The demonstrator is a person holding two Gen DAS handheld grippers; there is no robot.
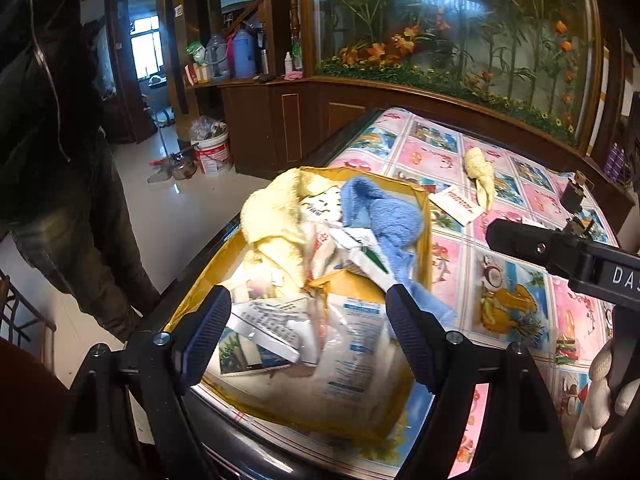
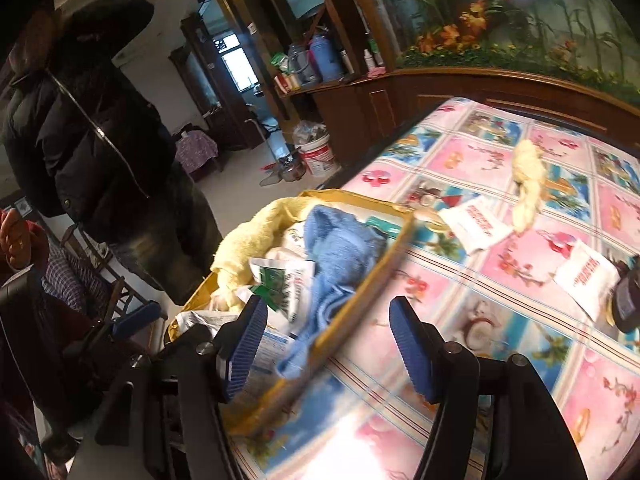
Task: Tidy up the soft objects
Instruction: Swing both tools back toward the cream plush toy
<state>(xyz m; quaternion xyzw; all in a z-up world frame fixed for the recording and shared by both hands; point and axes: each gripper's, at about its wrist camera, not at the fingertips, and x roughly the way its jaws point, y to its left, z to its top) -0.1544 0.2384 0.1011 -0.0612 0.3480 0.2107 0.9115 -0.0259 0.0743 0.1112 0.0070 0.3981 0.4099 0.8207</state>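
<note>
While both grippers (image 1: pixel 308 340) (image 2: pixel 328 344) hang wide and empty, the yellow cloth (image 2: pixel 528 184) at one o'clock needs a central pinch toward the box (image 2: pixel 360 272).

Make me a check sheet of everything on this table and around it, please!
Surface: table with a patterned cloth of pink and blue picture squares.
Job's things: yellow cardboard box at the table's edge holds a blue towel, a yellow towel and plastic packets; a small yellow cloth lies apart on the cloth.
Clutter: white packet beside the box; another white packet further right.
Grippers: left gripper open above the box; right gripper open over the box's right wall.
Cables: nothing seen.
Surroundings: person in a dark jacket standing by; white bucket on the floor; flower mural behind.
</note>
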